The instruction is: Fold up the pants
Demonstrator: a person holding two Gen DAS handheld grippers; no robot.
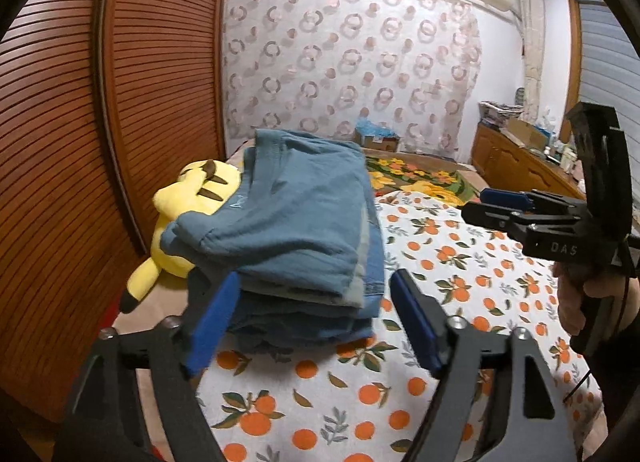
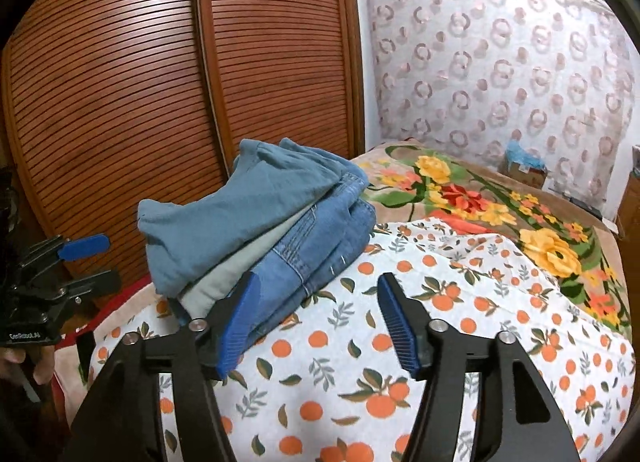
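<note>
Orange-print bedsheet has the folded pants sitting in the clothes stack, left gripper and right gripper both spread apart, holding nothing, so folding looks pretty much done.

Faded denim pants, slatted glossy wood doors

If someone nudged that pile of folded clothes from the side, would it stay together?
Probably not neatly. The pile of clothes is soft cloth in loose layers, so the top teal piece would likely slide. Its edges already droop, so it looks floppy, not stiff.
</note>
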